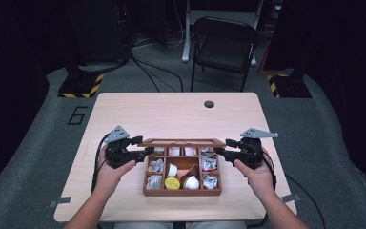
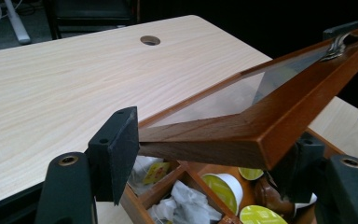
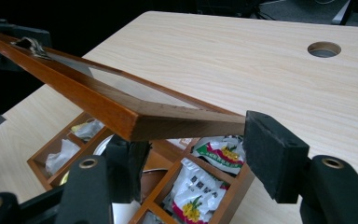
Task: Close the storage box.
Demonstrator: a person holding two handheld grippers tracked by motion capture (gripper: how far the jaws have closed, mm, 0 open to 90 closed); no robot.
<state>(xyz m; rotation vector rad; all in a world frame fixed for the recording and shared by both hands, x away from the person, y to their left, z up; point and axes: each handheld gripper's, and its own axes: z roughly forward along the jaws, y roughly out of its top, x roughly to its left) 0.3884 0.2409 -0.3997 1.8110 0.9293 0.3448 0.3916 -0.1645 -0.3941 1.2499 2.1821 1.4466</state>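
A wooden compartment box point(image 1: 182, 192) sits at the near middle of the table, with coffee pods point(image 1: 172, 183) and sachets point(image 1: 209, 164) inside. Its glass-paned wooden lid point(image 1: 181, 142) is tilted up on its far hinge edge. My left gripper point(image 1: 144, 152) is shut on the lid's left front corner, and my right gripper point(image 1: 220, 151) is shut on the right front corner. In the left gripper view the lid point(image 2: 242, 126) sits between the pads of my left gripper point(image 2: 214, 142), above pods point(image 2: 221, 186). The right gripper view has the lid point(image 3: 121, 105) clamped in my right gripper point(image 3: 191, 137) over sachets point(image 3: 191, 191).
The light wooden table point(image 1: 171, 114) has a cable hole point(image 1: 209, 104) near its far edge. A black folding chair point(image 1: 224, 45) stands behind the table, with stand bases and cables on the floor. A person's hands hold both grippers from the near side.
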